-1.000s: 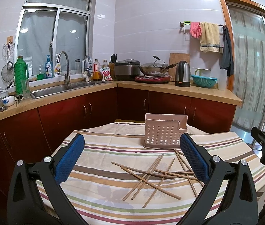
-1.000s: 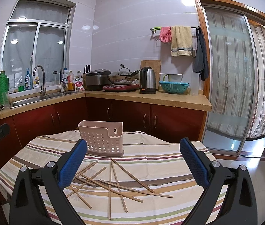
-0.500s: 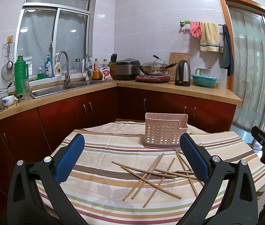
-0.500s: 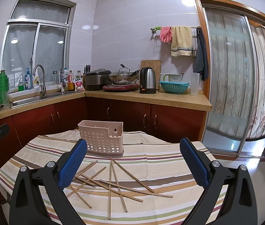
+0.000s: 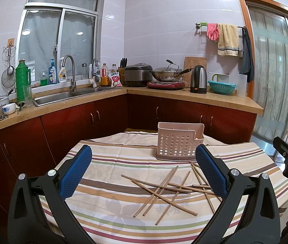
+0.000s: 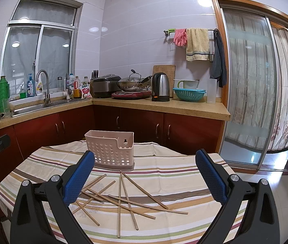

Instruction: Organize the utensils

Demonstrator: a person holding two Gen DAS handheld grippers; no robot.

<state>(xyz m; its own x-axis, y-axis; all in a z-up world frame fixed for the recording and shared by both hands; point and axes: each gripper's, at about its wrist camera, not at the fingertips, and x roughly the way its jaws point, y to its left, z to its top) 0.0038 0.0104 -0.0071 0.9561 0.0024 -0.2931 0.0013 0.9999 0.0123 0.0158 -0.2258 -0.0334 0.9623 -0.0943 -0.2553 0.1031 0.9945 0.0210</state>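
Several wooden chopsticks (image 5: pixel 165 189) lie scattered and crossed on the striped tablecloth (image 5: pixel 111 170); they also show in the right wrist view (image 6: pixel 123 195). A pink perforated utensil holder (image 5: pixel 179 144) stands upright behind them, empty as far as I can see, and shows in the right wrist view (image 6: pixel 111 150). My left gripper (image 5: pixel 144 170) is open and empty, above the near side of the table. My right gripper (image 6: pixel 145 172) is open and empty, to the right of the left one.
Behind the table runs a kitchen counter (image 5: pixel 184 96) with a sink (image 5: pixel 62 97), kettle (image 5: pixel 198 79), wok and rice cooker. A sliding glass door (image 6: pixel 251 93) is at the right. The table edge drops off on the left and right.
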